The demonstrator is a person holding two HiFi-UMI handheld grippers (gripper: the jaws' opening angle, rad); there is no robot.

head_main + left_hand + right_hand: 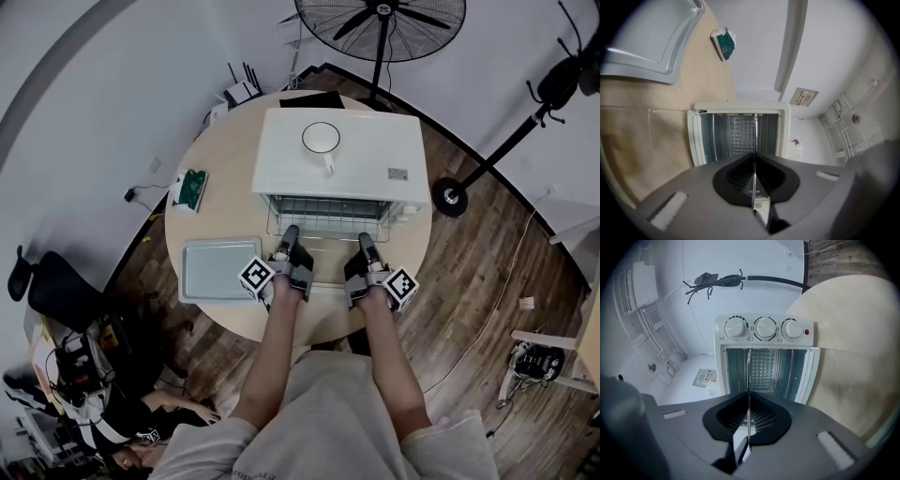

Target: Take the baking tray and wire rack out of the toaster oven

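Two clamps on wire rack [328,223] front edge: left gripper [289,234], right gripper [367,241], jaws closed on the wire. Rack partly out of toaster oven [356,159]; baking tray [220,270] on worktop [323,314].

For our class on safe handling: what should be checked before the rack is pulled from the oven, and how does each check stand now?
1. Left gripper shut on rack: ok.
2. Right gripper shut on rack: ok.
3. Door open: ok.
4. Tray out, on table: ok.
5. Oven top bare: not ok, a cup stands there.
6. Rack cool enough to handle: cannot tell.
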